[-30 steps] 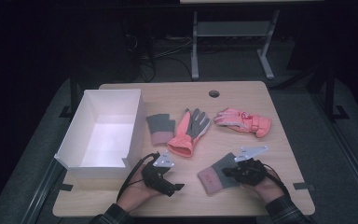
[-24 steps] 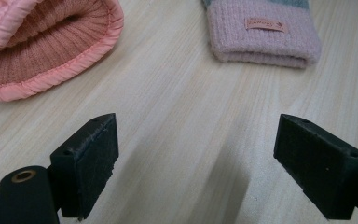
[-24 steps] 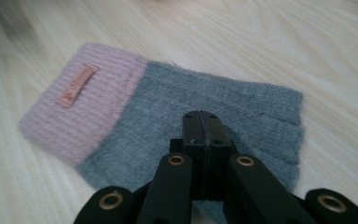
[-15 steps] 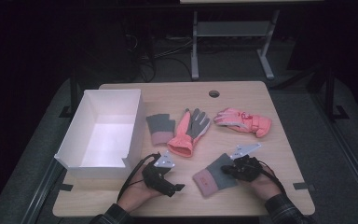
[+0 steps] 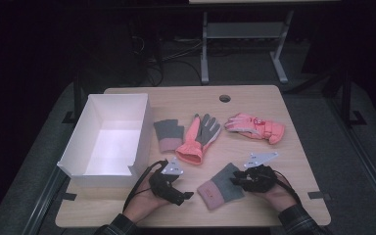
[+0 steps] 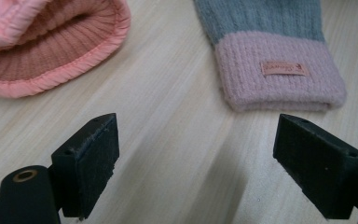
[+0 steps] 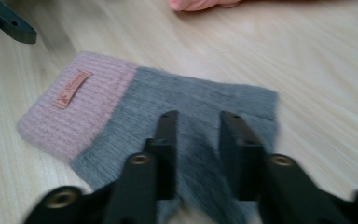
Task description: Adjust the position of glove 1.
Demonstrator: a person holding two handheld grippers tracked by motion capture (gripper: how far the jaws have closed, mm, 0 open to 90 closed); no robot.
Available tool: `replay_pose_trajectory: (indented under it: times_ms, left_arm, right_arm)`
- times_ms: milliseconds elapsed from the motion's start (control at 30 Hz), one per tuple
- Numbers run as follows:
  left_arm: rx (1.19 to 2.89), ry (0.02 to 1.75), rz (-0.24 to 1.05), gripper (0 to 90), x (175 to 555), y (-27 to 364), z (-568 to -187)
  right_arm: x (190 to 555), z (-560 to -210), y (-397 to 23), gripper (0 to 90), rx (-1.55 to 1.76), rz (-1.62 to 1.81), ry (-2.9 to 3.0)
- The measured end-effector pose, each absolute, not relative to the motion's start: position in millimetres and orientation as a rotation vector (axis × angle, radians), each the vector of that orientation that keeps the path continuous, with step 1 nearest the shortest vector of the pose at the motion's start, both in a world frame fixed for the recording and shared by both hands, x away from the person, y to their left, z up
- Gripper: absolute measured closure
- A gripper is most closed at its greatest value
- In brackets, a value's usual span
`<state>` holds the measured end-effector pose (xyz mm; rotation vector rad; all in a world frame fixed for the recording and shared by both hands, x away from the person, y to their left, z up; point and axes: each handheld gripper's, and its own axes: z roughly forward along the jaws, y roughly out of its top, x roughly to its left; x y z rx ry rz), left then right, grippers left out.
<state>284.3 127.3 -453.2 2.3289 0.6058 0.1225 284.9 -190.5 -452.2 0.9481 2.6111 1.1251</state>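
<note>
My right hand-held gripper [image 5: 239, 179] is over the grey end of the knitted grey and pink mitten [image 5: 221, 186], which lies flat near the front edge of the bench [image 5: 293, 147], between my two hands. Its jaws have just been opening: in the right gripper view they stand a little apart, with the grey wool [image 7: 200, 121] under and between them, and I judge the pads do not press it now. My left hand-held gripper [image 5: 182, 196] rests just beside the pink cuff [image 6: 279, 74], with the jaws wide apart and nothing between them.

The mitten looks light, soft and limp. I think it will fold and hang down when lifted, and it cannot break. Knit is not slippery, but a thin pinch can pull out only one layer. So I would take hold at the thick pink cuff, or pinch both layers in the middle of the grey part.

The white box [image 5: 73, 161] stands open at the left of the bench, and the other grey and pink mitten [image 5: 169, 134] lies near it, beside the orange glove [image 5: 196, 142].
</note>
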Motion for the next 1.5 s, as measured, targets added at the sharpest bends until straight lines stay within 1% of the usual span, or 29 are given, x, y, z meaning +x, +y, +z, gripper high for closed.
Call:
replay_pose_trajectory:
  times_ms: [67,100,133,267,367,567,700,900,1100,1167,1267,1400,1433,1467,1500]
  left_arm:
    - [2.311,0.64,0.134,14.0,285,127,-452]
    - [2.311,0.64,0.134,14.0,285,127,-452]
    - [2.316,0.652,0.145,14.5,287,128,-449]
    - [2.308,0.698,0.165,14.6,291,127,-442]
    - [2.277,0.743,0.184,14.6,295,126,-435]
    - [2.24,0.831,0.219,14.6,308,121,-423]
    - [2.224,0.876,0.236,14.9,318,118,-419]
    - [2.229,0.959,0.302,15.1,344,114,-416]
    - [2.185,1.071,0.355,23.0,372,116,-415]
    - [2.173,1.099,0.37,23.6,378,117,-415]
    - [2.173,1.155,0.406,29.9,394,120,-416]
    - [2.149,1.209,0.429,35.6,406,120,-417]
    - [2.133,1.224,0.441,35.6,410,120,-417]
    - [2.128,1.252,0.458,38.9,416,120,-418]
    - [2.128,1.252,0.458,40.2,416,120,-418]
  right_arm:
    - [283,-451,-195,52.0,1.003,1.125,2.582]
    - [283,-451,-195,52.0,1.003,1.125,2.582]
    - [282,-450,-200,38.9,1.033,1.111,2.557]
    - [279,-453,-206,25.3,1.089,1.077,2.523]
    - [276,-455,-214,18.2,1.103,1.043,2.495]
    - [271,-458,-228,14.6,1.132,1.035,2.493]
    - [268,-458,-236,14.5,1.139,1.017,2.494]
    - [263,-458,-246,14.5,1.144,1.027,2.484]
    - [263,-458,-248,14.5,1.16,1.041,2.476]
    - [263,-458,-248,14.5,1.158,1.041,2.479]
    - [263,-458,-248,14.5,1.159,1.037,2.487]
    - [263,-458,-248,14.5,1.159,1.046,2.482]
    - [264,-458,-248,14.5,1.159,1.047,2.482]
    - [263,-458,-248,14.5,1.161,1.045,2.484]
    - [263,-458,-248,14.5,1.161,1.045,2.484]
